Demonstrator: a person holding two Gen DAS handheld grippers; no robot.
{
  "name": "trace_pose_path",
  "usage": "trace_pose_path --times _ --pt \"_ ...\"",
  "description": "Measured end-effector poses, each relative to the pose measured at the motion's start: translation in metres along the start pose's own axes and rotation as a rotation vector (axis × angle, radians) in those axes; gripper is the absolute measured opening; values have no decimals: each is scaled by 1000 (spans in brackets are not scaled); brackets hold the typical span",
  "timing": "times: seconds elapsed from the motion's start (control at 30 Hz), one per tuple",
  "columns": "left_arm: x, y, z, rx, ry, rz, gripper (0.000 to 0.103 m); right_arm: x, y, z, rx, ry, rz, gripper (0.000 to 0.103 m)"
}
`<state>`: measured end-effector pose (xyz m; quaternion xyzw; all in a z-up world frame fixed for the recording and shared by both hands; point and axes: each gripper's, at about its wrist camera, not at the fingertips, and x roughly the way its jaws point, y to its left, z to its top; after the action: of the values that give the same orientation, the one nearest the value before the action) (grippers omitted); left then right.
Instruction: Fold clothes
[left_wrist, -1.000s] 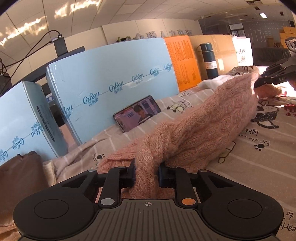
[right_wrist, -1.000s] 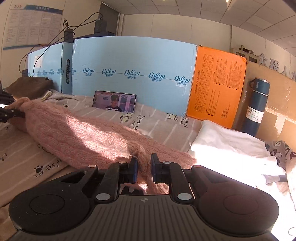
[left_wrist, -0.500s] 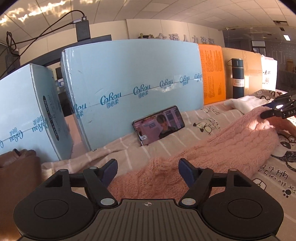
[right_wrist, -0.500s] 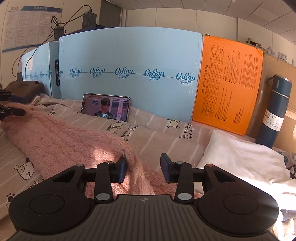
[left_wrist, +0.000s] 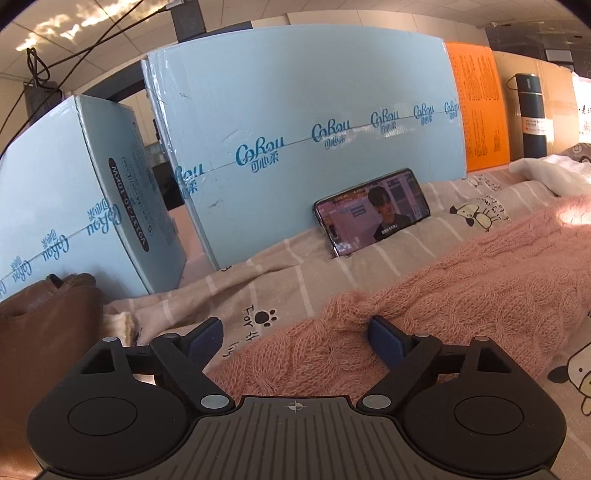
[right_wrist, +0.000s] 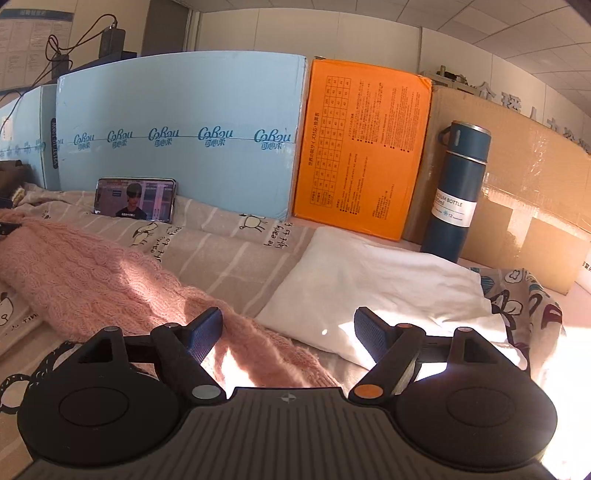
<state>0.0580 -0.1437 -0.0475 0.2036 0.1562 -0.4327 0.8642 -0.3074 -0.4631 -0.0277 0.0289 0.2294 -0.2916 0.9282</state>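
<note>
Left wrist view: the left gripper (left_wrist: 293, 338) hangs low over one end of a pink knitted sweater (left_wrist: 461, 291), jaws opening wide; the knit lies between the pads, which press on nothing. The sweater stretches in a long band across the cartoon-print bedsheet (left_wrist: 280, 284), in front of a phone (left_wrist: 373, 210) propped against a blue carton (left_wrist: 303, 147).

Right wrist view: the right gripper (right_wrist: 288, 332) also spreads its jaws, empty, above the sweater's (right_wrist: 92, 280) other end, just beside a folded white cloth (right_wrist: 373, 280) near the sheet's (right_wrist: 229, 254) far edge. A blue flask (right_wrist: 456, 195) stands behind.

Judging from this, one lengthwise fold is laid; folding the band crosswise and stacking it remain.
</note>
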Motion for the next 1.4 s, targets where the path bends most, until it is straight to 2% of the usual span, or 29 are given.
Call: trace_pose_path --times 0.07,0.13,0.23,0.33,0.37,0.43,0.5,0.53,0.57,0.63,0.8,0.87,0.97,1.03,1.07,1.17,1.23,1.27,1.3,1.4 --pt "-15 5 2 -119 -39 7 91 -13 -8 -4 102 -44 -65 77" --pt "-31 10 0 -240 -82 -24 101 -25 -13 -9 225 -82 -96 77" --pt "-45 12 -8 -343 -118 -81 102 -36 -12 -18 374 -115 -97 77" --pt "-46 9 -16 -363 -121 -91 102 -25 1 -21 364 -59 -113 77" --pt "-45 9 -18 -368 -114 -92 102 -20 5 -22 355 -29 -128 74" --pt "-43 9 -20 -378 -103 -97 102 -8 12 -24 347 21 -151 63" --pt "-43 9 -21 -378 -105 -112 102 0 14 -27 361 44 -139 39" --pt "-43 9 -22 -377 -104 -123 102 3 15 -29 370 55 -130 32" --pt "-43 9 -23 -378 -103 -139 102 5 14 -28 372 54 -131 17" --pt "-42 10 -25 -383 -101 -169 102 7 14 -25 373 48 -139 14" --pt "-41 8 -26 -375 -99 -167 102 -1 14 -3 370 -37 -164 12" --pt "-41 8 -26 -376 -99 -168 102 4 11 -3 382 -12 -185 12" --pt "-41 9 -27 -380 -96 -166 102 18 8 -16 419 89 -200 12" --pt "-40 9 -27 -381 -90 -166 102 21 7 -25 447 114 -198 15" --pt "-40 9 -27 -381 -88 -166 102 19 7 -26 458 109 -196 20" --pt "-41 9 -27 -383 -94 -162 102 7 6 -23 492 85 -223 65" --pt "-42 10 -28 -392 -104 -152 102 -4 9 -17 524 81 -228 68" --pt "-42 12 -28 -398 -106 -147 102 -8 9 -15 573 106 -217 74" --pt "-43 13 -28 -404 -107 -142 102 -8 8 -16 641 139 -174 85" --pt "-42 15 -28 -416 -104 -138 102 -6 6 -21 848 241 -22 88"
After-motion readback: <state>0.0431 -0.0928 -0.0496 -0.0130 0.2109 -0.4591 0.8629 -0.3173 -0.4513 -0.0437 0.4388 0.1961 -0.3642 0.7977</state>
